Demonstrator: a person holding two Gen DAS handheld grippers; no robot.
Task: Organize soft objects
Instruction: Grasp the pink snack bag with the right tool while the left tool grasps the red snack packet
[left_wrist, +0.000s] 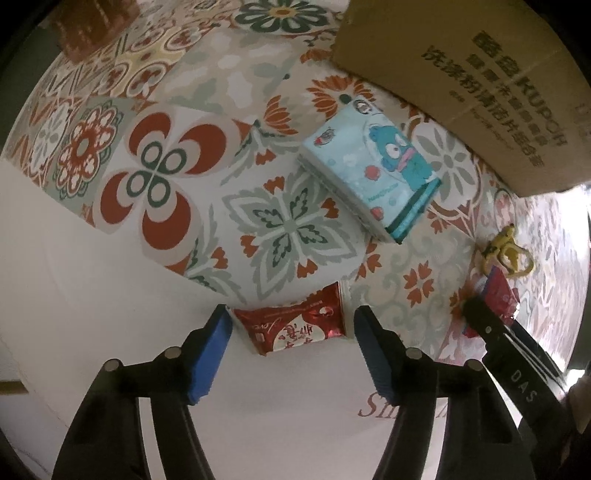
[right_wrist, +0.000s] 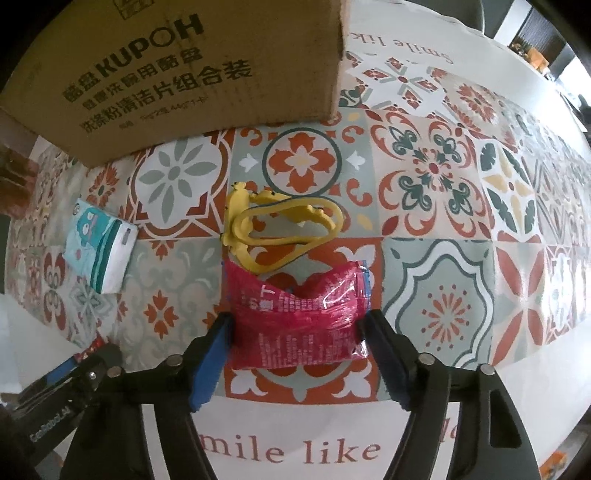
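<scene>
Below the left wrist camera, the left gripper (left_wrist: 293, 354) points down at a patterned tablecloth (left_wrist: 159, 173), its blue pads (left_wrist: 208, 358) standing either side of a red-and-white foil packet (left_wrist: 295, 325) that lies at the near edge of the tiled print; gaps show between pads and packet, so the jaws are apart, nothing clamped. Further out a light-blue tissue pack with a cartoon figure (left_wrist: 373, 173) lies flat, and beyond it a cardboard box (left_wrist: 465, 77) stands toward the far right corner. At the right edge a yellow rubbery toy (left_wrist: 508, 253) touches a crumpled red bag (left_wrist: 498, 299), with the other gripper's black finger over that bag. From the right wrist camera, the right gripper (right_wrist: 297, 347) also points down; its pads (right_wrist: 208, 360) press against both sides of the red bag (right_wrist: 295, 314), which bulges and creases between them, so it is clamped on the bag. The yellow toy (right_wrist: 280, 230) lies just beyond, touching the bag's far edge. The tissue pack (right_wrist: 99, 245) sits toward the left edge, the box (right_wrist: 177, 74) beyond it on the tablecloth (right_wrist: 436, 177).
</scene>
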